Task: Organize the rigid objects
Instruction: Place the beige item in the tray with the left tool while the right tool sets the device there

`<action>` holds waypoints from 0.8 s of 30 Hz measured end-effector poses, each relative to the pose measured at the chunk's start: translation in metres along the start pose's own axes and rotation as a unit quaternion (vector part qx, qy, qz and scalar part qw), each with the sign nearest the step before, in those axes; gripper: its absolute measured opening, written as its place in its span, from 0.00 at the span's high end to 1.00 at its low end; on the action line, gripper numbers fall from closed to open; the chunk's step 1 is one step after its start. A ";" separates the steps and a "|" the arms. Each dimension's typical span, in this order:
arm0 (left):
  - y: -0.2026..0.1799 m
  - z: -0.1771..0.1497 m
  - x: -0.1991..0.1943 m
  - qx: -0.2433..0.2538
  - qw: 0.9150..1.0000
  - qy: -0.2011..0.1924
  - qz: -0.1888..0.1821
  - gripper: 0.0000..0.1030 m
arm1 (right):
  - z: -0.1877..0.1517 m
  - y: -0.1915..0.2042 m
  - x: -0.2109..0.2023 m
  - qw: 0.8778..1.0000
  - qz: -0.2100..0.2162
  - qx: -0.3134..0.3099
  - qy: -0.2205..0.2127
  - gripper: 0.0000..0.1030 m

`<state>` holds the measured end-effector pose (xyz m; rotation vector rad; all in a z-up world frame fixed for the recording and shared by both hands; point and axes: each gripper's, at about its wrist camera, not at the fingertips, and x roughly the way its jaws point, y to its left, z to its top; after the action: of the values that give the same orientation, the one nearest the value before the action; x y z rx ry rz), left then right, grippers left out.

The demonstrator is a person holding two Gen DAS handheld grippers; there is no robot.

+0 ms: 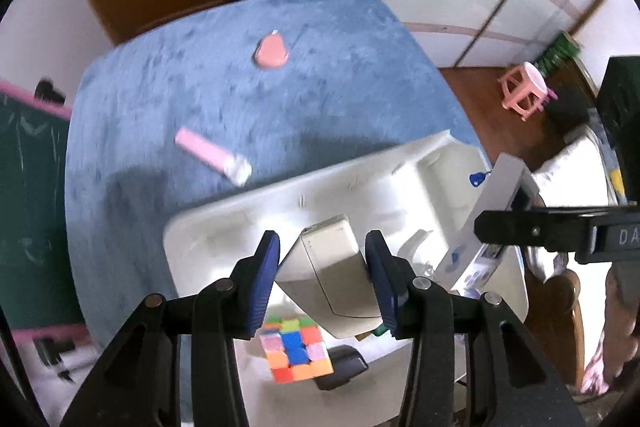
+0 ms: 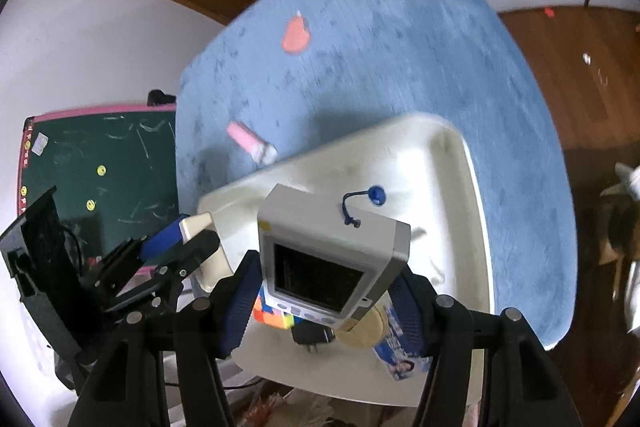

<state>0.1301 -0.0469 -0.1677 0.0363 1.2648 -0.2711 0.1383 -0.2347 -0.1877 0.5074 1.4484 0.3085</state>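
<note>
My left gripper [image 1: 322, 263] is shut on a cream rectangular device [image 1: 336, 267] and holds it above the white tray [image 1: 224, 227]. My right gripper [image 2: 324, 291] is shut on a grey handheld device with a dark screen [image 2: 328, 255] and a blue cord, also above the tray [image 2: 452, 163]. In the left wrist view the grey device [image 1: 492, 211] and the right gripper's black arm show at right. In the right wrist view the left gripper [image 2: 188, 235] shows at left with the cream device. A colourful puzzle cube [image 1: 296, 351] and a black adapter [image 1: 344, 367] lie in the tray.
On the blue table cover [image 1: 200, 75] lie a pink tube with a white cap [image 1: 212, 155] and a coral pear-shaped piece [image 1: 272, 51]. A round beige object [image 2: 364, 331] and a printed packet [image 2: 400, 355] lie in the tray. A chalkboard [image 2: 100, 167] stands at left, a pink stool [image 1: 524, 91] on the floor at right.
</note>
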 end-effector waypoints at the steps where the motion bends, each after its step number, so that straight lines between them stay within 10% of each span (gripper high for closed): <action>1: 0.000 -0.005 0.005 -0.012 1.000 0.001 0.003 0.54 | -0.002 -0.003 0.006 1.000 -0.002 0.004 0.005 0.40; 24: -0.004 -0.030 0.076 -0.043 0.996 0.052 0.057 0.53 | 0.009 -0.034 0.091 0.996 -0.004 0.083 0.031 0.39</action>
<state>0.1216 -0.0593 -0.2485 0.0483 1.3708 -0.1170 0.1541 -0.2205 -0.2830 0.6313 1.5445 0.2002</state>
